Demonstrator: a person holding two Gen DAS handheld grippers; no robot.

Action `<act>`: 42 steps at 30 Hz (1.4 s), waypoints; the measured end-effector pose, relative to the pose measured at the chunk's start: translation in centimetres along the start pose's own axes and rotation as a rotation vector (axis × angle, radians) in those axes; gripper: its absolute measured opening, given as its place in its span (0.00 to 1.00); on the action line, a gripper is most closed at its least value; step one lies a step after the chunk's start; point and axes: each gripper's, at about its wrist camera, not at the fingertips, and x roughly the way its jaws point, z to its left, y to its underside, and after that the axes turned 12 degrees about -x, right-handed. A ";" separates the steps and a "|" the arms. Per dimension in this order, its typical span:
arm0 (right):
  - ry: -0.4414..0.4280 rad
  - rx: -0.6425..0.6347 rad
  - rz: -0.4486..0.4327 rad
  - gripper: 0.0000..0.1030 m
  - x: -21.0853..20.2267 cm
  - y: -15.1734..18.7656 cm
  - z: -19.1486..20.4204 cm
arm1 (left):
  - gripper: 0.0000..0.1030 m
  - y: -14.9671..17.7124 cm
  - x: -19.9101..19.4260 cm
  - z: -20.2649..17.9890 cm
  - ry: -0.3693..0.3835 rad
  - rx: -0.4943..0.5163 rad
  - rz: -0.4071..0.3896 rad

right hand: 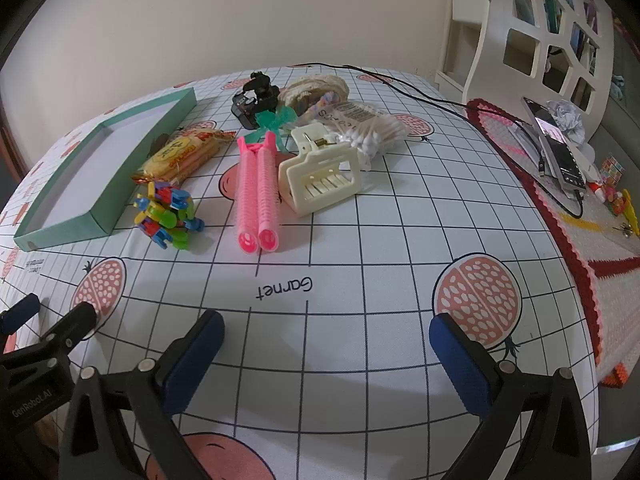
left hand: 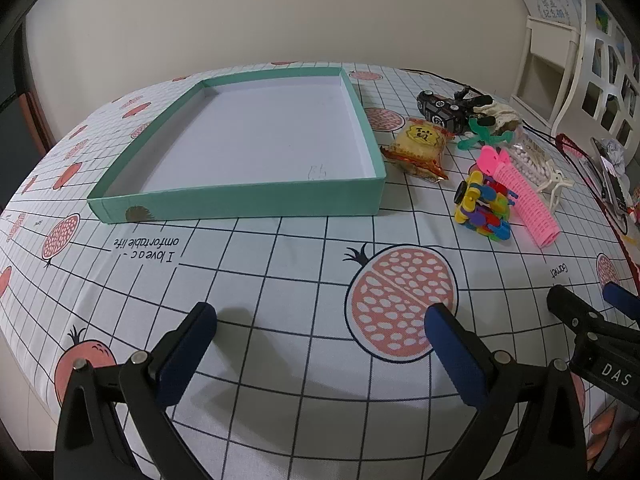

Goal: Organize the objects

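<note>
A shallow teal box point(left hand: 240, 198) with a bare white floor lies on the table; it also shows in the right wrist view point(right hand: 128, 152). To its right lie a yellow snack packet point(left hand: 420, 150) point(right hand: 180, 156), a multicoloured block toy point(left hand: 482, 208) point(right hand: 168, 216), a pink hair roller clip point(left hand: 524, 200) point(right hand: 256, 196), a cream claw clip point(right hand: 320, 178), a bag of cotton swabs point(right hand: 372, 132), a green bow point(right hand: 276, 120) and a black gadget point(left hand: 444, 110) point(right hand: 256, 104). My left gripper point(left hand: 320, 320) is open and empty in front of the box. My right gripper point(right hand: 326, 330) is open and empty in front of the objects.
The table point(left hand: 280, 264) has a grid cloth with pomegranate prints. A crocheted red and white mat point(right hand: 600, 240), a phone point(right hand: 556, 148) with a black cable and small toys lie at the right. A white shelf point(right hand: 540, 28) stands behind.
</note>
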 end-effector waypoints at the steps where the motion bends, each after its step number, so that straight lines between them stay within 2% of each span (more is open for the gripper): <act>1: 0.000 0.000 0.001 1.00 0.0 0.0 0.0 | 1.00 0.0 0.0 0.0 0.000 -0.001 0.001; 42: 0.000 0.001 0.003 1.00 -0.1 -0.1 0.0 | 1.00 0.3 -0.2 0.3 0.003 -0.002 0.003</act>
